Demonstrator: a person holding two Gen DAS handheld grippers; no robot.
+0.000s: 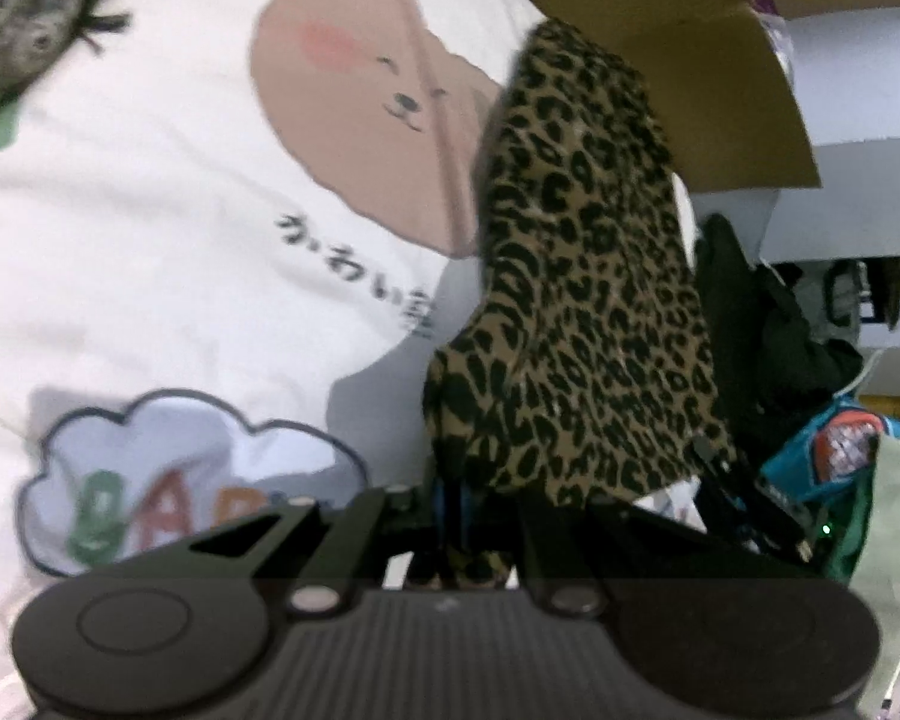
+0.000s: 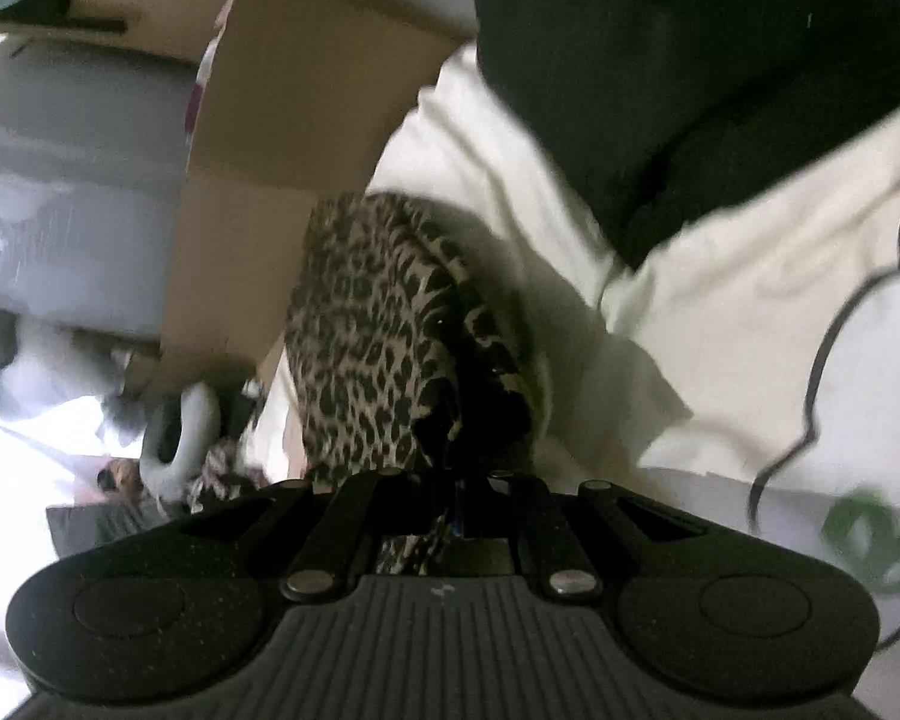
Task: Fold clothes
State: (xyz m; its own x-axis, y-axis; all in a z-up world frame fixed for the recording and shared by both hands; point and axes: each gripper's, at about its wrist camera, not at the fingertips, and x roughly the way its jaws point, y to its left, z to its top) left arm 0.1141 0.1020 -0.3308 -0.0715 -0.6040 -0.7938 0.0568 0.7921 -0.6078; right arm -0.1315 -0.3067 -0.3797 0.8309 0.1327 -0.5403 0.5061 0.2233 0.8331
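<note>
White bedsheet (image 1: 150, 240) with bear and cloud cartoon prints fills the ground. Cardboard box (image 1: 690, 60) at the far side, flap open. Black garment (image 2: 690, 90) lies on the sheet, far right in the right wrist view. Leopard-print garment (image 1: 582, 300) lifted off the sheet, near the box, hanging between both tools. Left hand-held gripper (image 1: 468, 516) pinching its fabric edge; right hand-held gripper (image 2: 456, 498) likewise clamped on leopard cloth.

Soft leopard-print cloth (image 1: 576, 276); matt white printed cotton sheet (image 1: 150, 240); plain brown cardboard box (image 2: 294, 120); matt black plastic gripper (image 1: 456, 510).
</note>
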